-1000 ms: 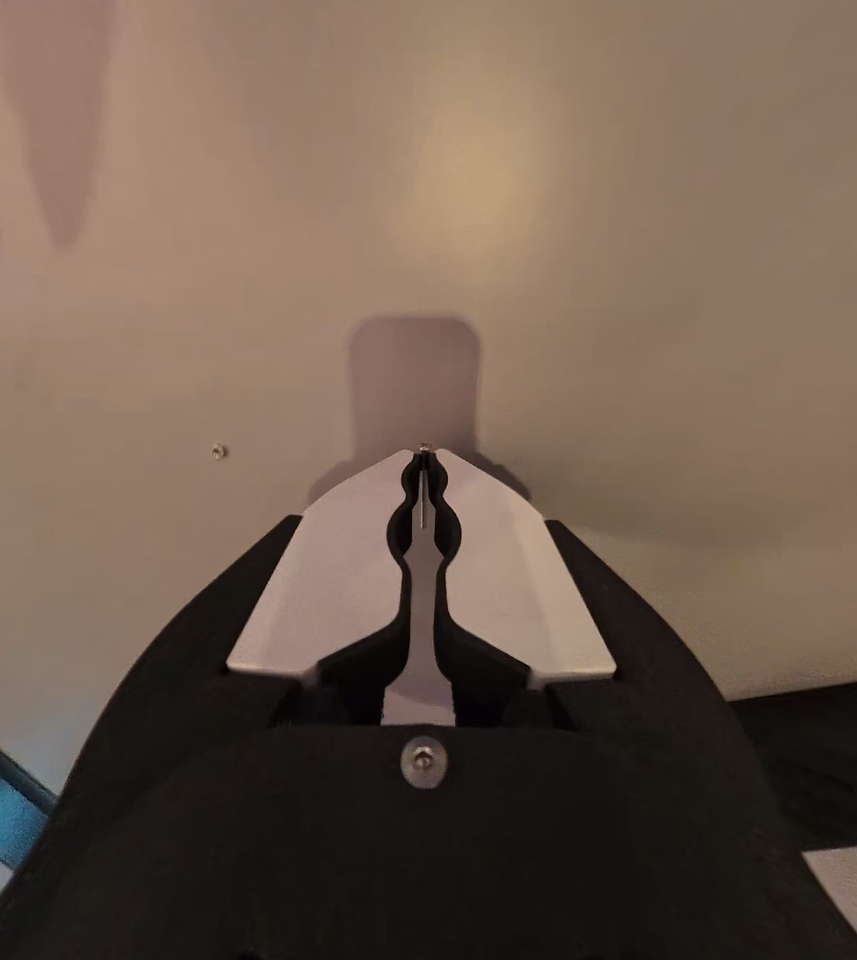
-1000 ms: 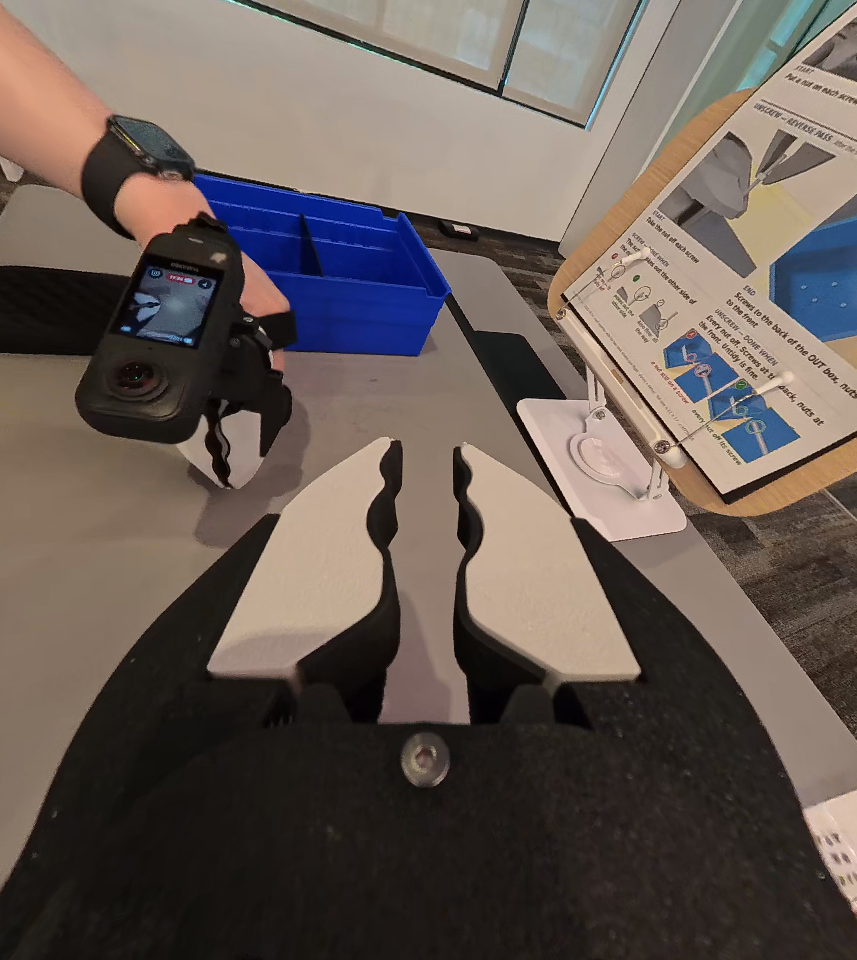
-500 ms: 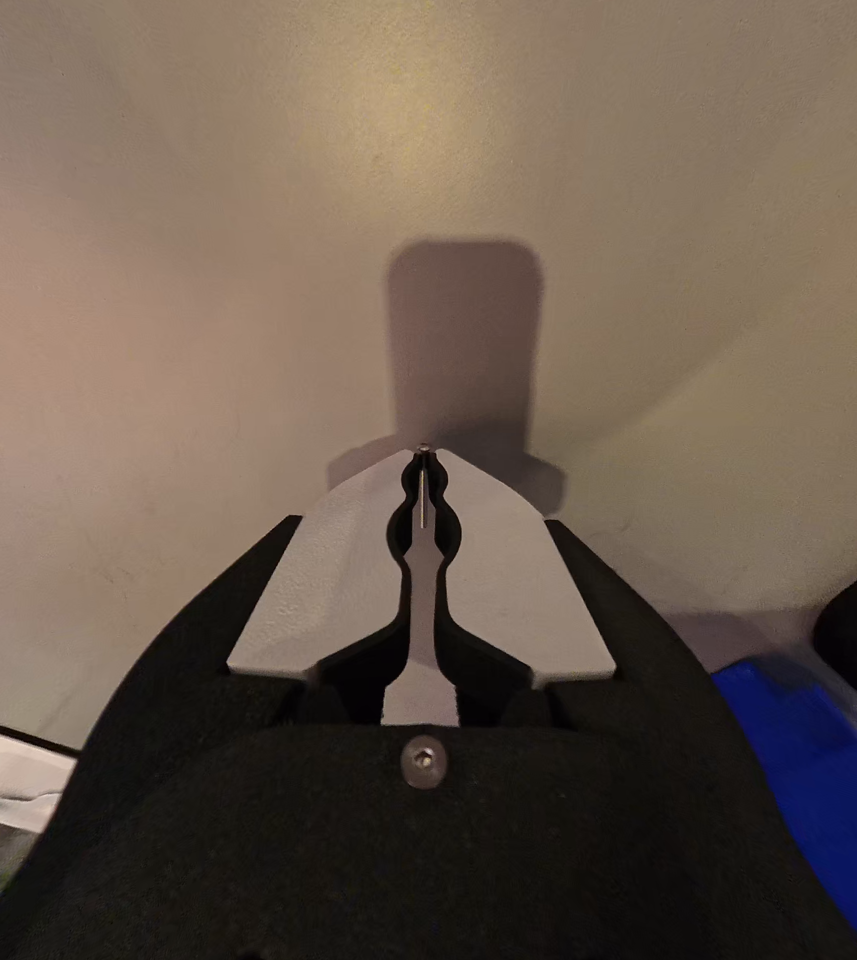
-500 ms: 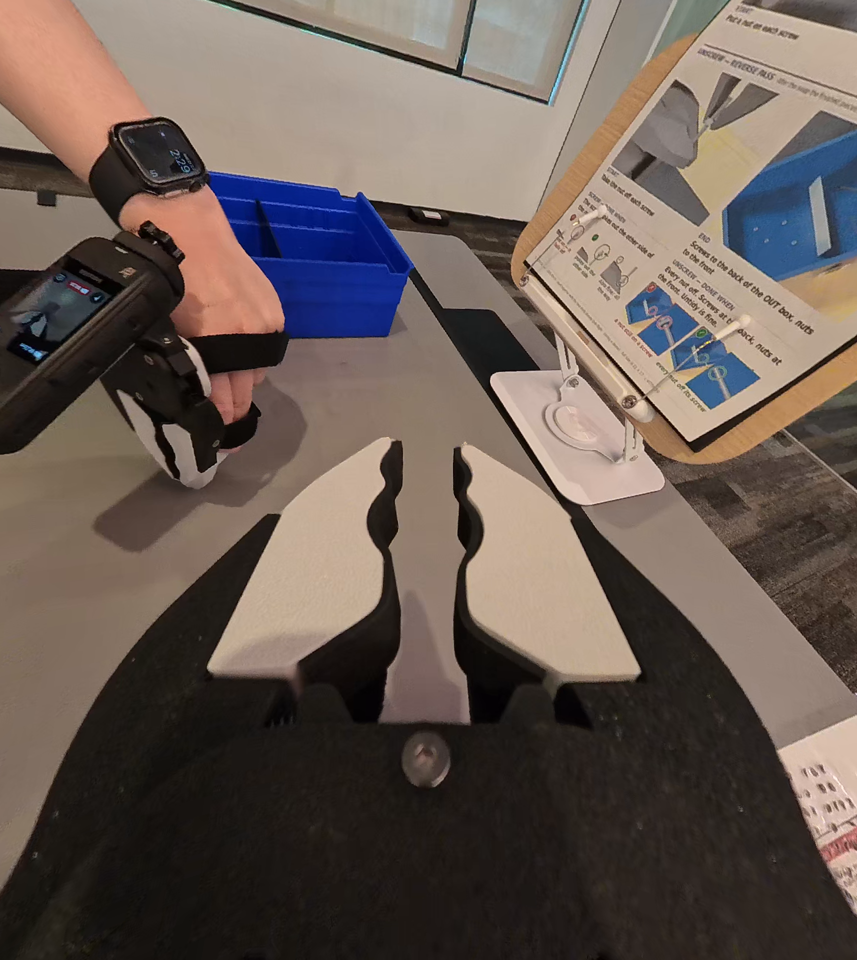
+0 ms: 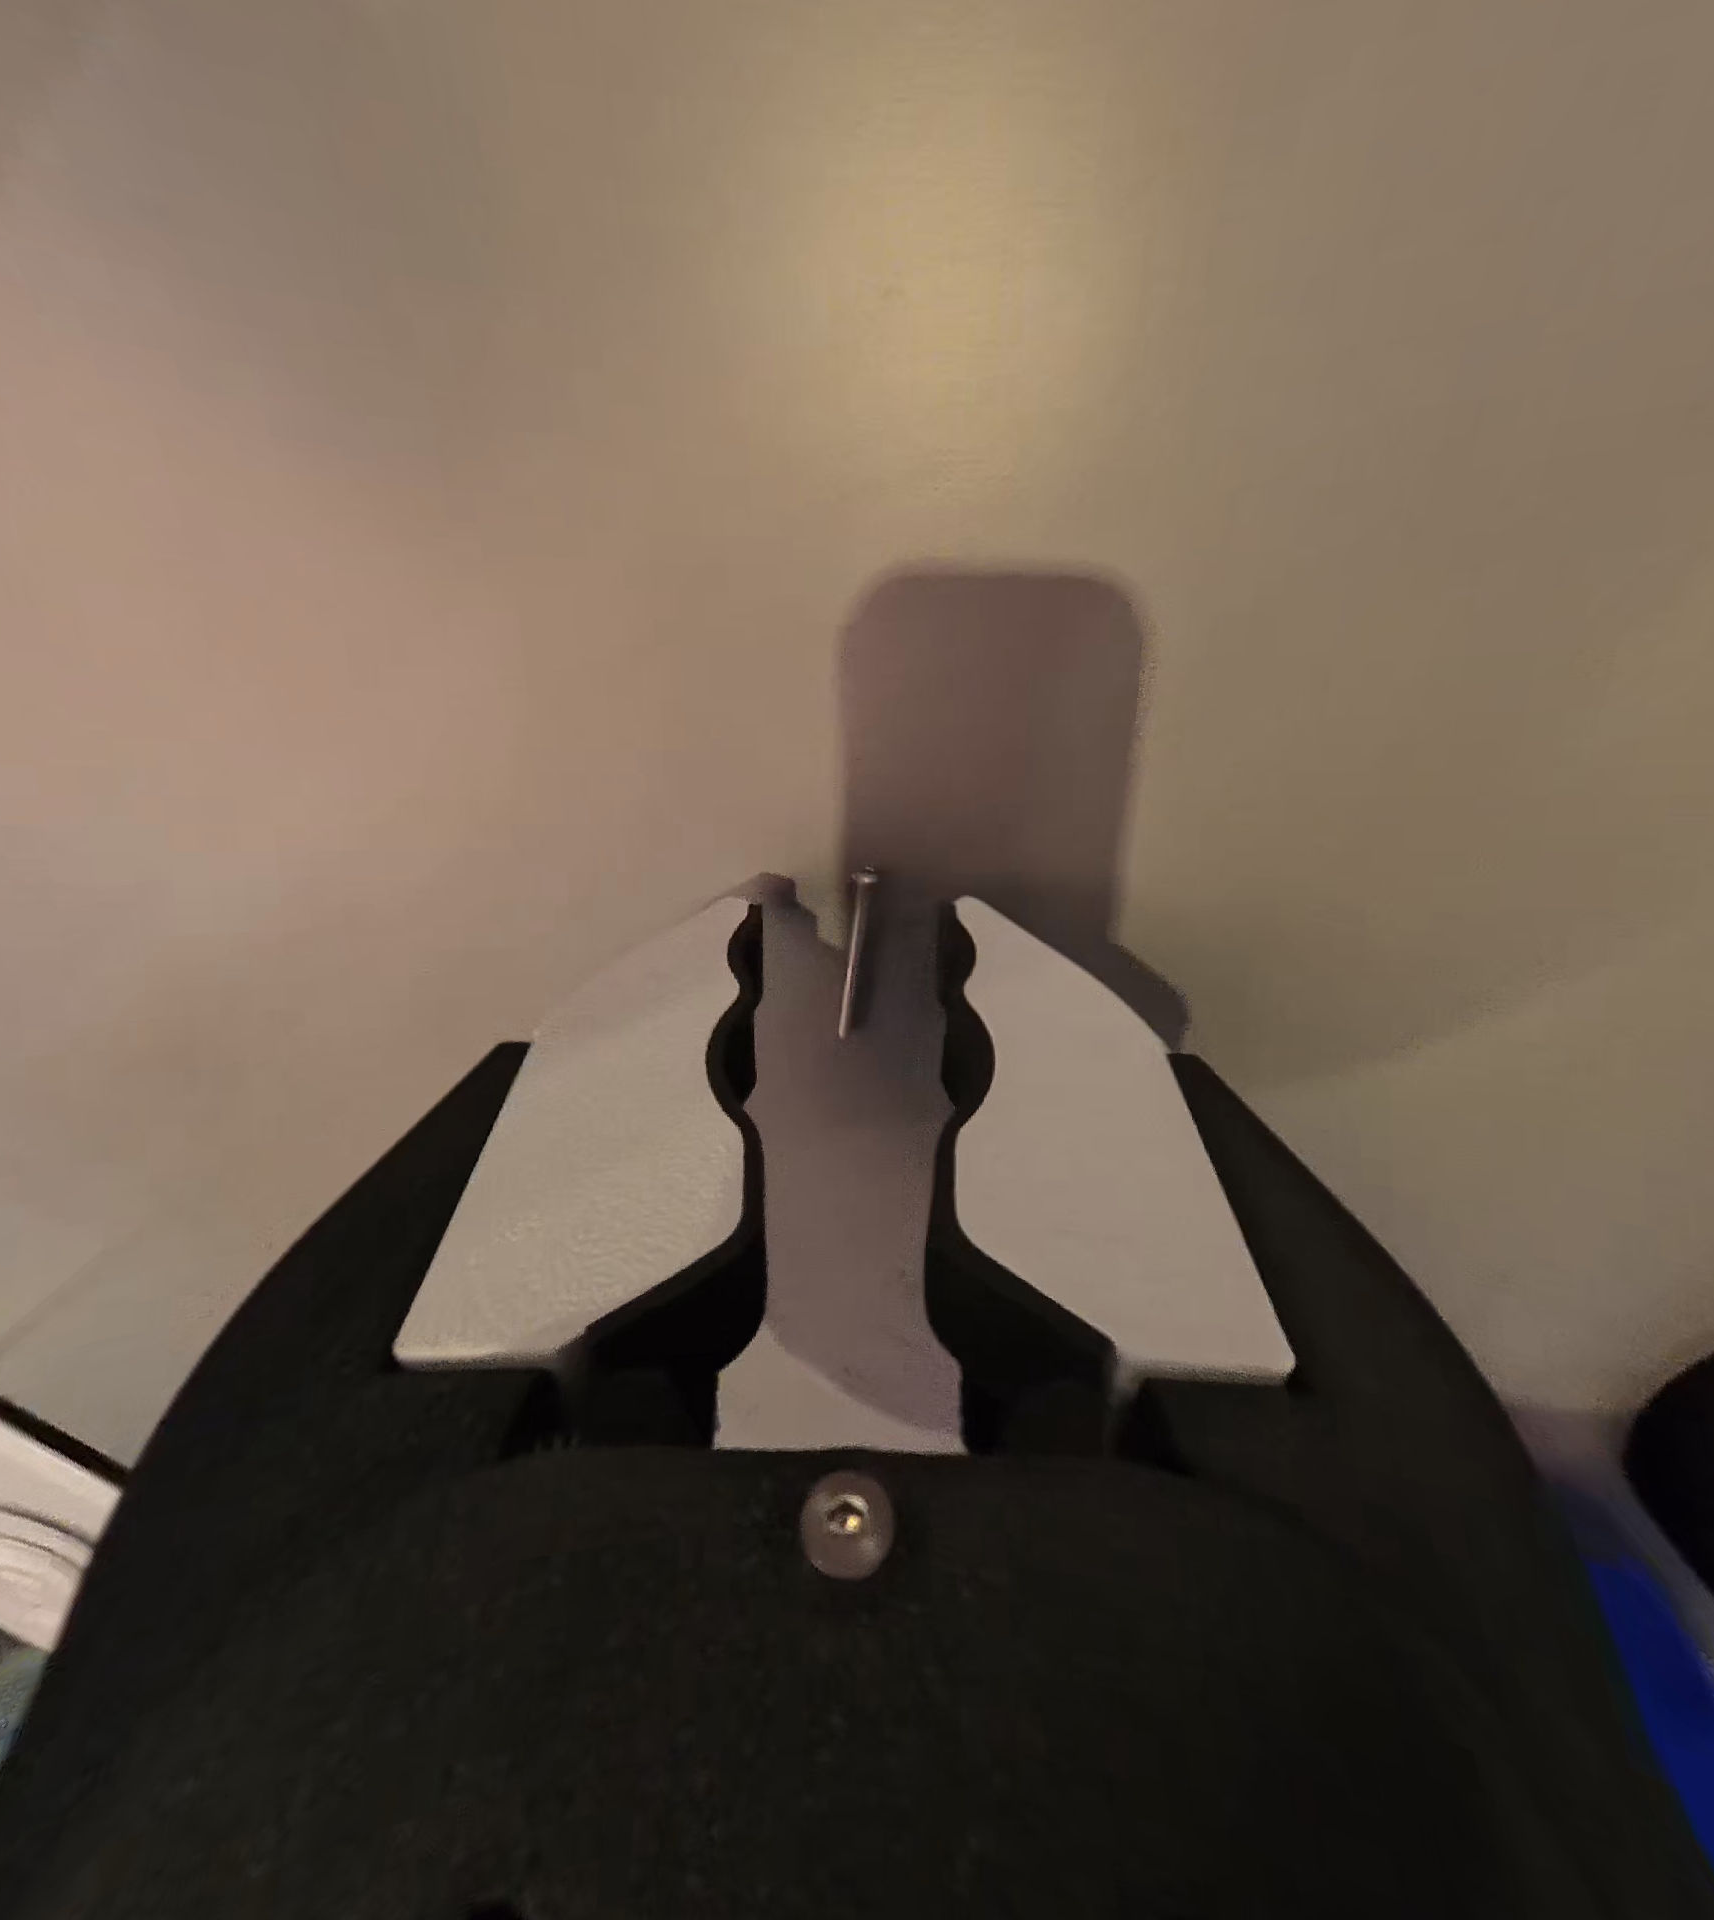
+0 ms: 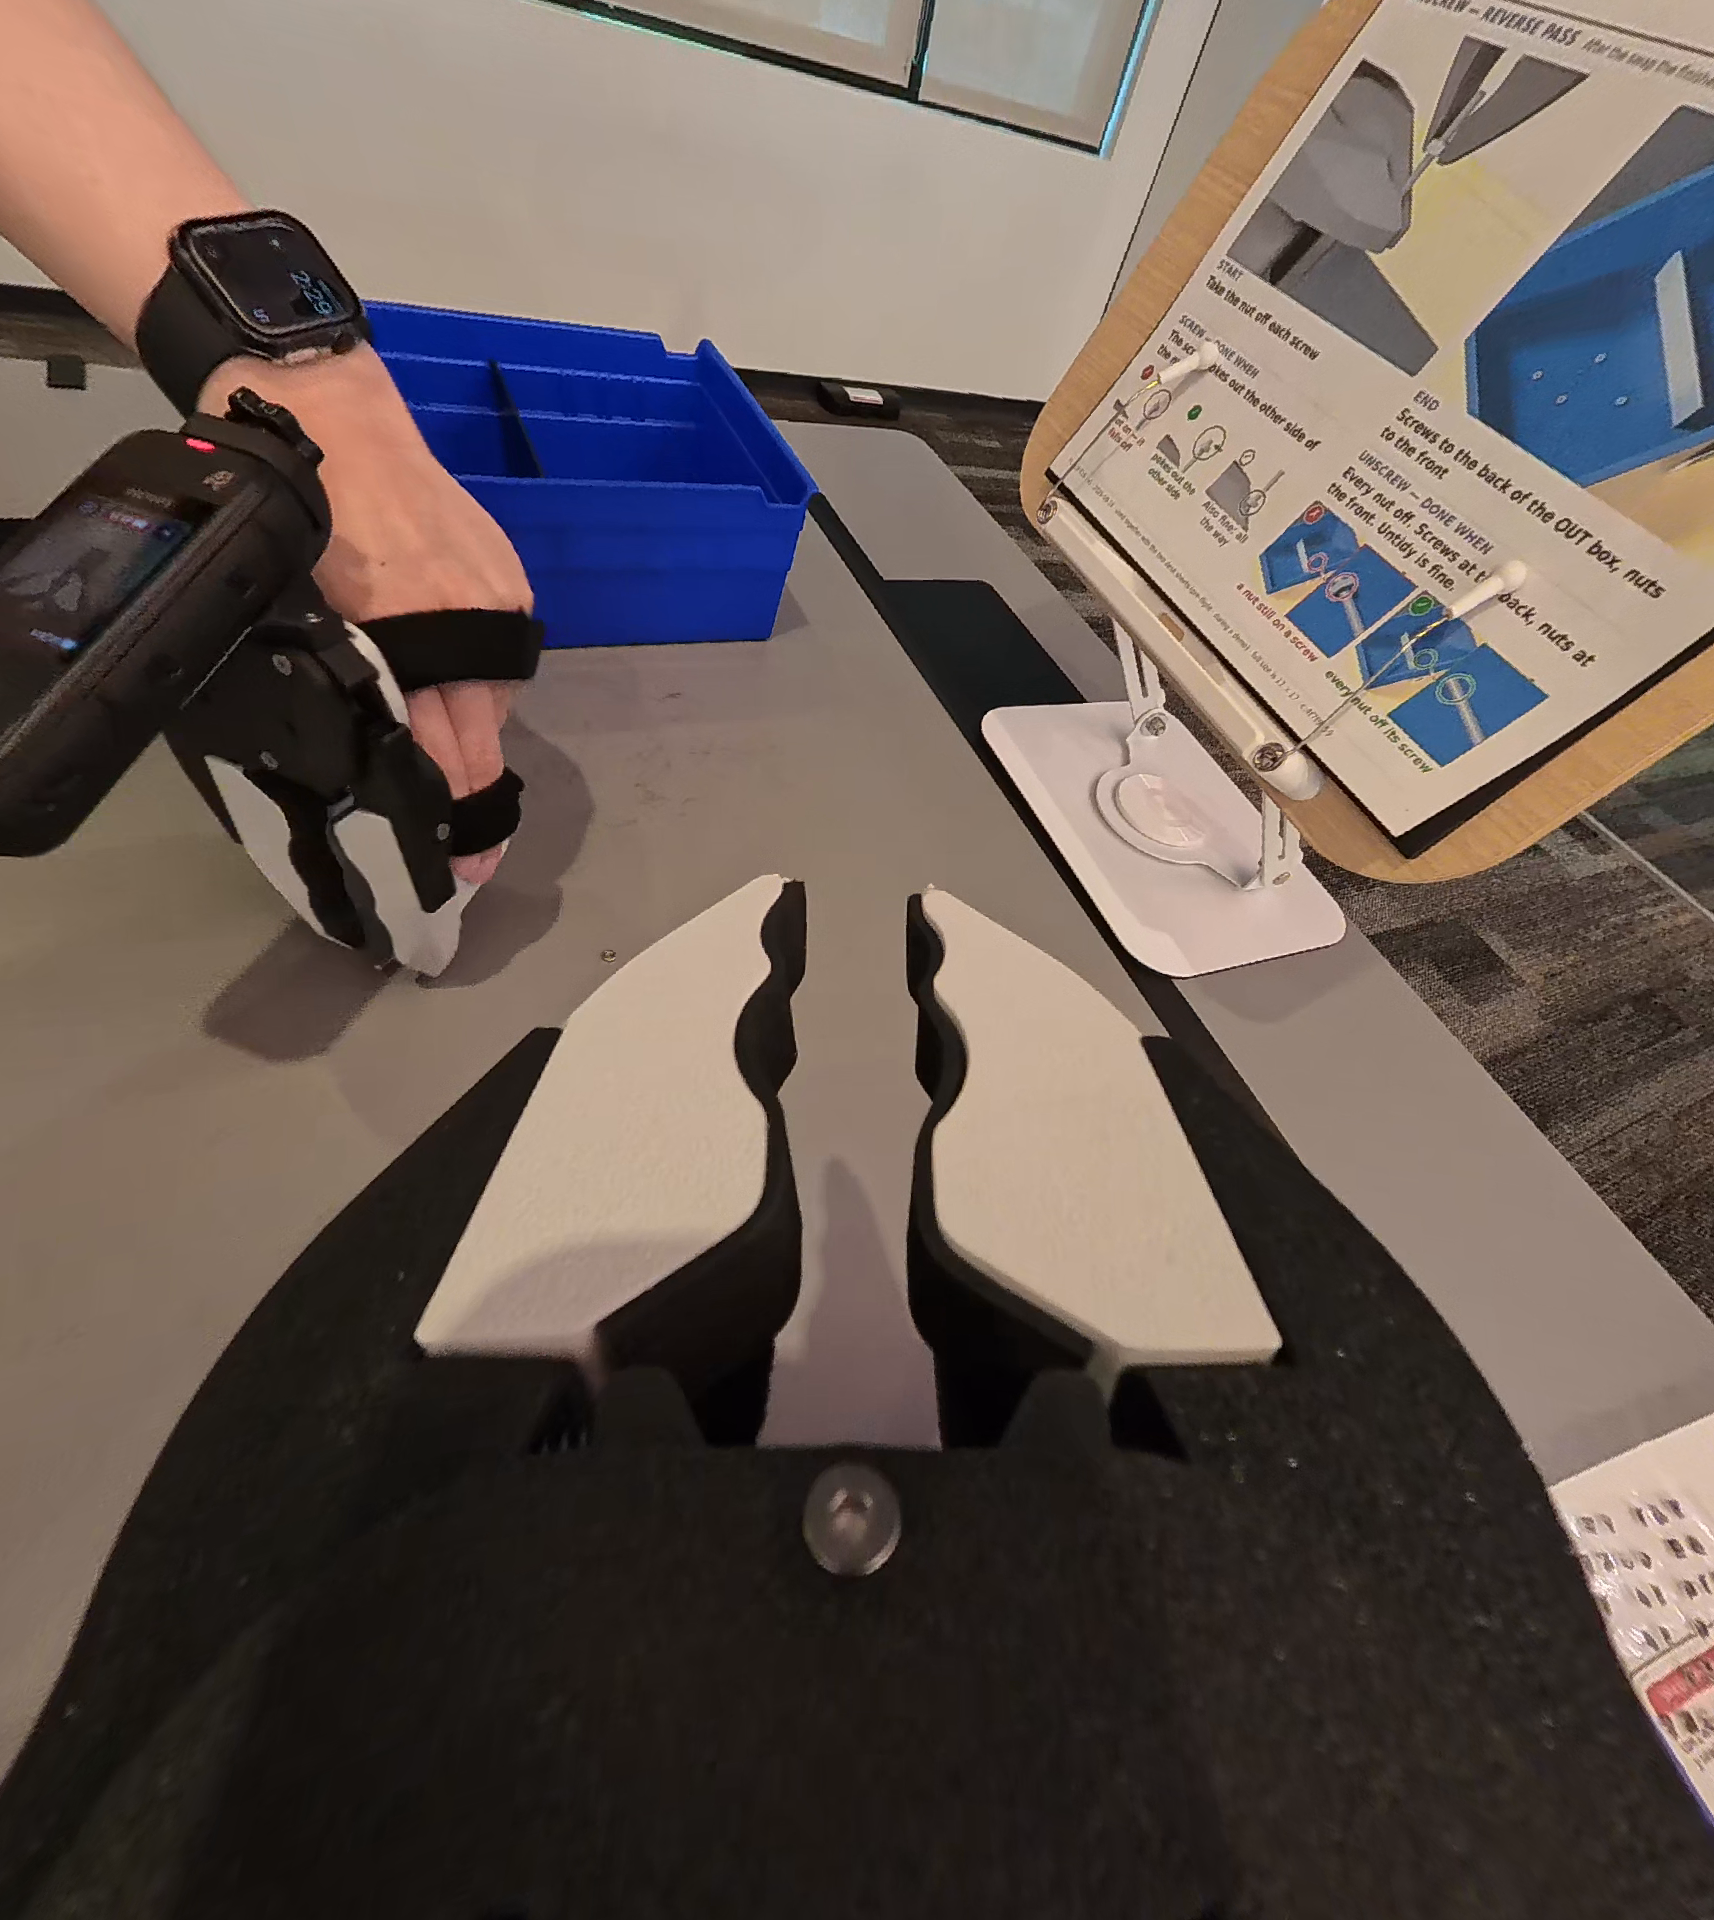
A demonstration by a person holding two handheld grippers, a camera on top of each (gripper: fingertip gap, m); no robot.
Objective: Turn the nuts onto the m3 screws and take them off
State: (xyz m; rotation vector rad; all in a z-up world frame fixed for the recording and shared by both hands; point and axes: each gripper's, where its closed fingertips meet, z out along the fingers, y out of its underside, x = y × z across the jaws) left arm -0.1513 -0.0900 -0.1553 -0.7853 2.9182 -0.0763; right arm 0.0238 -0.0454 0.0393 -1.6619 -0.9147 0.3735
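In the left wrist view my left gripper (image 5: 858, 902) is open, pointing down close to the grey table (image 5: 417, 623). A thin m3 screw (image 5: 855, 956) sits loose between the fingers, head at the far end, touching neither finger. In the right wrist view my left gripper (image 6: 417, 956) has its tips down at the table, held by a hand with a black watch. A small nut (image 6: 609, 953) lies on the table just right of it. My right gripper (image 6: 858, 891) is open and empty, above the table nearer the front.
A blue divided bin (image 6: 624, 499) stands at the back of the table. An instruction board (image 6: 1455, 416) on a white stand (image 6: 1175, 862) is at the right edge. A printed sheet (image 6: 1705, 1662) lies front right. The bin's blue edge (image 5: 1684, 1714) shows at lower right. Across from one pair of fingers to the other is roughly 25 centimeters.
My left gripper was shut on the screw and has opened, leaving the screw loose between its fingers. It has come down closer to the table. My right gripper stays open.
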